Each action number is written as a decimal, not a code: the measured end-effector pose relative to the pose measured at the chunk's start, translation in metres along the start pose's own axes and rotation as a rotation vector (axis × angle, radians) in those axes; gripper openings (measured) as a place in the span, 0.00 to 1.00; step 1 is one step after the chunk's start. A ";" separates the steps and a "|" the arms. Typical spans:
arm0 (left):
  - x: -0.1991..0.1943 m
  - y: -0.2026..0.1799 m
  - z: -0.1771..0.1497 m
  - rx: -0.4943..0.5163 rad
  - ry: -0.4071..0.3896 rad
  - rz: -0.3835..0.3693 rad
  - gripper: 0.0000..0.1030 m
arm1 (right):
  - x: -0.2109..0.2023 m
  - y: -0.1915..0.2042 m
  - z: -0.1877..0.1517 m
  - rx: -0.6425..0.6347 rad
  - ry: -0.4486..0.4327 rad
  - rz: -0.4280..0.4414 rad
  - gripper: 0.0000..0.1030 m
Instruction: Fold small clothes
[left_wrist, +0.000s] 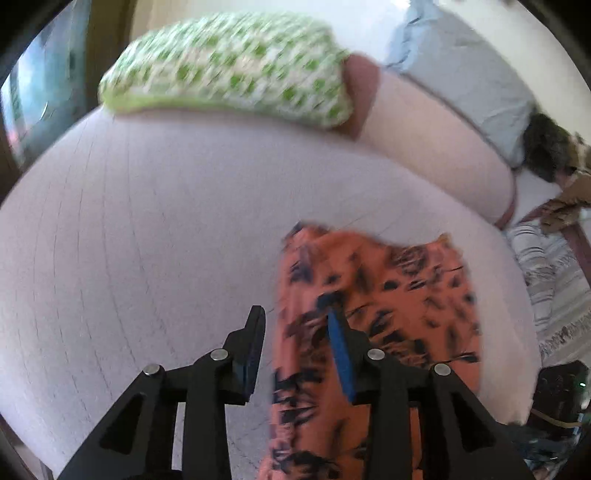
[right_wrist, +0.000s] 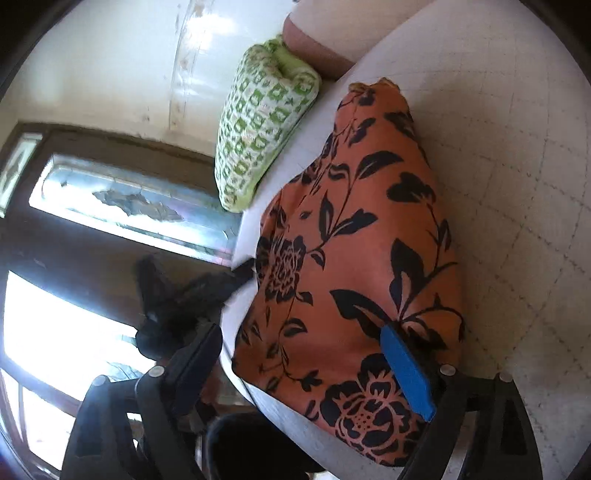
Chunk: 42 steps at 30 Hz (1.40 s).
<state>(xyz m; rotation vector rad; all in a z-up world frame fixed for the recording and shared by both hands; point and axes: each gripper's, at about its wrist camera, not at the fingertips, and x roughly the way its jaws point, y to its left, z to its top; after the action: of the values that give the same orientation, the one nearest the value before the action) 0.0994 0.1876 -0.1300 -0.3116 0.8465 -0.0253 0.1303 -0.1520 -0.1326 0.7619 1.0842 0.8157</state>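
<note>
Left wrist view. Left gripper (left_wrist: 295, 325): two black fingers with blue pads (left_wrist: 341, 360), set apart with a clear gap; nothing was clamped between them. The right-hand finger stood over the near edge of the orange garment (left_wrist: 373, 317), though contact could not be judged through the motion blur. The garment, orange with a black print, lay on the pale pink bed sheet (left_wrist: 147, 229), right of centre and running down to the bottom of the frame. Green-and-white patterned pillow (left_wrist: 229, 66): at the far edge of the bed, well apart from the garment. Grey pillow (left_wrist: 469, 77): far right, beside a peach bolster (left_wrist: 436, 147). Striped rug (left_wrist: 546, 280): on the floor past the bed's right edge.

Right wrist view. Right gripper (right_wrist: 306, 362): fingers spread wide, holding nothing. Its blue-padded finger (right_wrist: 406, 373) lay over the near corner of the orange garment (right_wrist: 354, 236); the other finger hung past the bed edge. The garment, black floral on orange, lay flat on the bed sheet (right_wrist: 517, 184). Green-and-white patterned pillow (right_wrist: 262, 122): just beyond the garment's far end. Wooden door with glass panels (right_wrist: 122, 206): to the left.
</note>
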 end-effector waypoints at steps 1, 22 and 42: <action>-0.004 -0.008 0.004 0.026 -0.015 -0.029 0.35 | 0.001 0.002 0.000 -0.018 0.008 -0.015 0.87; -0.013 -0.002 -0.007 0.009 0.090 -0.218 0.38 | 0.000 -0.003 -0.008 -0.015 0.019 0.019 0.87; -0.037 -0.030 -0.054 0.040 0.070 -0.132 0.44 | -0.030 0.008 0.002 -0.015 -0.043 0.004 0.87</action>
<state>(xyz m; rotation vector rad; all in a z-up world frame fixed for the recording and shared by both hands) 0.0376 0.1504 -0.1277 -0.3303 0.8929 -0.1772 0.1229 -0.1743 -0.1124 0.7662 1.0373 0.8067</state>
